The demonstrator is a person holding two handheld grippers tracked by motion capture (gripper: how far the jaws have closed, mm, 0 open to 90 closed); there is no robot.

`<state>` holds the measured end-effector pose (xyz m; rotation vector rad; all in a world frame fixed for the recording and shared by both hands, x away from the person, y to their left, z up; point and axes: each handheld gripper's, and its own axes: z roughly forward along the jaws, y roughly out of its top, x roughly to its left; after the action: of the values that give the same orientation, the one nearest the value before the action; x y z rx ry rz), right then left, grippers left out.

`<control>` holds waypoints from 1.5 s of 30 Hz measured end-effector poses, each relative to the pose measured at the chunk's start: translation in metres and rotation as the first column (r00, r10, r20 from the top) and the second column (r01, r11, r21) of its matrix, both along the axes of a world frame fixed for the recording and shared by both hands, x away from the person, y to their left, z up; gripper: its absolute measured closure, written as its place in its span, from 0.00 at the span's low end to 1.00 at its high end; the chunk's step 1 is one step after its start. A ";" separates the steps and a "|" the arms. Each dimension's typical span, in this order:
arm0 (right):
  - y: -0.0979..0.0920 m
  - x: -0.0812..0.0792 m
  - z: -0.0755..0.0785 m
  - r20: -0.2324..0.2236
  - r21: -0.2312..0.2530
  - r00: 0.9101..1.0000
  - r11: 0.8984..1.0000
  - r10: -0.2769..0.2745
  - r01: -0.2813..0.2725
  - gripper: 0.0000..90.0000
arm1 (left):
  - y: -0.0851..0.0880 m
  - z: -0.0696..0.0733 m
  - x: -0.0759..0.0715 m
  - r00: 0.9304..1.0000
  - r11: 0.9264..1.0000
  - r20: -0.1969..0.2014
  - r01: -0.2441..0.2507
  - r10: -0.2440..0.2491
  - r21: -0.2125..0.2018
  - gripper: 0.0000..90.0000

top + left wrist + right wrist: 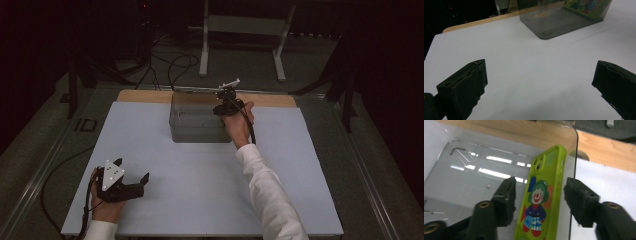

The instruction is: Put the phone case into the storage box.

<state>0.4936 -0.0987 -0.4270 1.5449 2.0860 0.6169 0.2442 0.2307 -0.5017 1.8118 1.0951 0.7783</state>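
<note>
My right gripper (539, 195) at far end of table, over clear box (200, 120) in upper centre of high view. Jaws apart, 1 each side of green phone case (541, 195), pads not pressing it. Case stands on edge inside box, leaning on its wall, long axis running up frame, camera end away from gripper. My left gripper (125, 187) lower left, jaws wide apart, nothing between, well apart from box. Right hand (239, 122) nearer.

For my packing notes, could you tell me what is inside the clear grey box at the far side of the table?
A green phone case with a clown picture stands inside the clear grey box, against its wall, between the open right gripper. Its lower end is out of frame; the jaws hide part of the floor.
</note>
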 end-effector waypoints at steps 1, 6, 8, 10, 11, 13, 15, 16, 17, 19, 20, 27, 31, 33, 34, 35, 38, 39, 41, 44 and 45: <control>-0.001 -0.001 0.001 0.005 -0.007 1.000 1.000 0.010 -0.010 0.40 | 0.000 0.000 0.000 1.000 1.000 0.001 0.000 0.000 0.000 0.00; -0.006 -0.007 0.009 0.018 -0.017 0.999 0.999 0.034 -0.034 0.30 | -0.001 0.000 0.000 1.000 1.000 0.002 0.001 -0.001 0.001 0.00; -0.007 -0.009 0.012 0.027 -0.011 0.999 0.999 0.044 -0.044 0.28 | -0.001 0.000 0.000 1.000 1.000 0.004 0.000 0.000 -0.003 0.00; -0.009 -0.012 0.016 0.042 -0.006 0.997 0.998 0.064 -0.064 0.24 | 0.000 0.000 0.000 1.000 1.000 0.003 0.000 0.000 0.001 0.00; -0.010 -0.014 0.018 0.055 -0.002 0.996 0.997 0.077 -0.077 0.22 | 0.000 0.000 0.000 1.000 1.000 0.003 0.001 -0.001 0.003 0.00; -0.011 -0.015 0.020 0.064 0.004 0.993 0.995 0.096 -0.096 0.20 | 0.000 0.000 0.000 1.000 1.000 0.002 0.002 -0.002 0.001 0.00; -0.012 -0.022 0.023 0.090 0.027 0.983 0.987 0.157 -0.160 0.16 | 0.000 0.000 0.000 1.000 1.000 0.000 0.003 -0.003 -0.003 0.00; -0.013 -0.024 0.024 0.101 0.025 0.979 0.983 0.177 -0.180 0.16 | 0.000 0.000 0.000 1.000 1.000 0.000 0.004 -0.004 -0.006 0.00; -0.014 -0.027 0.026 0.116 0.034 0.975 0.980 0.189 -0.194 0.15 | 0.000 0.000 0.000 1.000 1.000 0.001 0.005 -0.005 -0.010 0.00; -0.015 -0.033 0.028 0.143 0.056 0.966 0.973 0.213 -0.223 0.15 | 0.000 0.000 0.000 1.000 1.000 0.001 0.004 -0.004 -0.015 0.00; -0.016 -0.036 0.029 0.153 0.063 0.963 0.971 0.220 -0.232 0.14 | 0.000 0.000 0.000 1.000 1.000 -0.001 0.004 -0.004 -0.016 0.00; -0.024 -0.053 0.034 0.199 0.089 0.945 0.956 0.258 -0.280 0.13 | 0.000 0.000 0.001 1.000 1.000 -0.002 0.004 -0.004 -0.024 0.00; -0.029 -0.063 0.036 0.211 0.109 0.939 0.948 0.273 -0.300 0.13 | 0.002 0.001 0.001 1.000 0.999 -0.003 0.004 -0.004 -0.034 0.00; -0.032 -0.067 0.034 0.210 0.117 0.936 0.943 0.282 -0.310 0.12 | 0.002 0.001 0.001 1.000 0.999 -0.001 0.004 -0.004 -0.039 0.00; -0.033 -0.070 0.033 0.209 0.123 0.935 0.941 0.287 -0.316 0.12 | 0.002 0.001 0.001 1.000 0.999 0.000 0.003 -0.003 -0.039 0.00; -0.035 -0.072 0.031 0.208 0.121 0.933 0.939 0.294 -0.322 0.12 | 0.003 0.001 0.001 1.000 0.999 0.000 0.003 -0.003 -0.040 0.00; -0.039 -0.080 0.027 0.212 0.115 0.931 0.939 0.296 -0.325 0.11 | 0.003 0.001 0.001 1.000 0.999 0.002 0.003 -0.003 -0.040 0.00; -0.040 -0.083 0.025 0.215 0.109 0.930 0.939 0.297 -0.325 0.10 | 0.003 0.001 0.001 1.000 0.999 0.001 0.002 -0.002 -0.040 0.00; -0.044 -0.089 0.023 0.220 0.106 0.927 0.937 0.303 -0.332 0.10 | 0.003 0.001 0.001 1.000 0.999 0.001 0.002 -0.002 -0.040 0.00; -0.051 -0.098 0.020 0.232 0.121 0.925 0.935 0.300 -0.334 0.10 | 0.003 0.001 0.001 1.000 0.999 0.002 0.001 -0.001 -0.041 0.00; -0.054 -0.100 0.018 0.238 0.124 0.924 0.934 0.300 -0.335 0.10 | 0.003 0.001 0.000 1.000 0.999 0.003 0.001 -0.001 -0.043 0.00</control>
<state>0.3933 -0.1528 -0.4088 1.1599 2.1758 1.0479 0.2446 0.2339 -0.5003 1.7746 1.1011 0.7513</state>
